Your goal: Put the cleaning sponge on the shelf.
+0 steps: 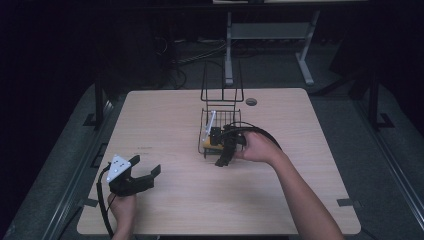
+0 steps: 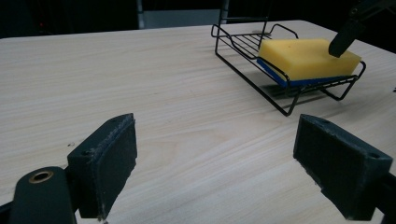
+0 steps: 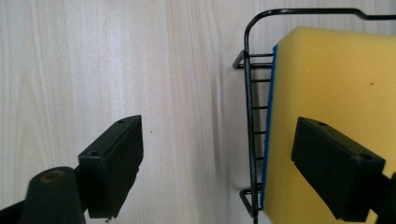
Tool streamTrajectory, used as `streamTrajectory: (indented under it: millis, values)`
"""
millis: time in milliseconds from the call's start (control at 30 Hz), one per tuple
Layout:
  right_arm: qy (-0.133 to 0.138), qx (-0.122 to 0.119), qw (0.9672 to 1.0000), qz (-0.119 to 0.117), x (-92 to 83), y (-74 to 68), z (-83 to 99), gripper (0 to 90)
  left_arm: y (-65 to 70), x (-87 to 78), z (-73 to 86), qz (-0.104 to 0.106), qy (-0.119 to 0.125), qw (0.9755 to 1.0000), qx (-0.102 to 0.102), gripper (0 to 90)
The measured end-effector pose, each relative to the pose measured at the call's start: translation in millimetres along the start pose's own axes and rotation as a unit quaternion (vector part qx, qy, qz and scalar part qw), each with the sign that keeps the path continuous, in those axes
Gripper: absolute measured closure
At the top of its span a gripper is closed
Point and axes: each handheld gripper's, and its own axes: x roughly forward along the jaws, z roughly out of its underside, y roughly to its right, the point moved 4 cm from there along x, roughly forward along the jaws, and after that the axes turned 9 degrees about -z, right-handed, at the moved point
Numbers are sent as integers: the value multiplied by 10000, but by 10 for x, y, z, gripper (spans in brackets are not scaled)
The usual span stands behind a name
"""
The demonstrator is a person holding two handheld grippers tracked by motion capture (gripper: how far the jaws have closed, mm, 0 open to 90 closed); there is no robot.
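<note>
Setting: a lab or data-recording workroom, not a home. You sit at a bare light-wood table (image 1: 165, 120) at frame centre, its top fitted with a round cable grommet (image 1: 251, 102) near the far edge. Dark curtain-like surrounds (image 1: 50, 50) fill the upper left and right of the frame, leaving the tabletop as the one lit area. Grey carpet floor (image 1: 270, 65) shows behind the table, with loose cables (image 1: 200, 52) lying at upper centre. A white-framed desk leg and foot (image 1: 305, 65) stand at upper right of centre. Black metal posts (image 1: 98, 102) rise at both sides of the table. Tape marks (image 1: 347, 202) sit on the floor at lower right.
</note>
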Motion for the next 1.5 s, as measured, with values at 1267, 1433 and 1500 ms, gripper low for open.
streamTrajectory:
  millis: [1267, 1433, 1500]
  values:
    - [66, 215, 9997, -58, 91, -247, 382, 166, 22, 17, 2, -27, -42, 9999, 125, 128]
    - [86, 200, 9998, -41, 101, -275, 436, 166, 20, 9, 2, -25, -29, 9999, 112, 128]
    - [112, 190, 9997, -44, 105, -287, 457, 166, 20, 9, 2, -31, -30, 9999, 121, 127]
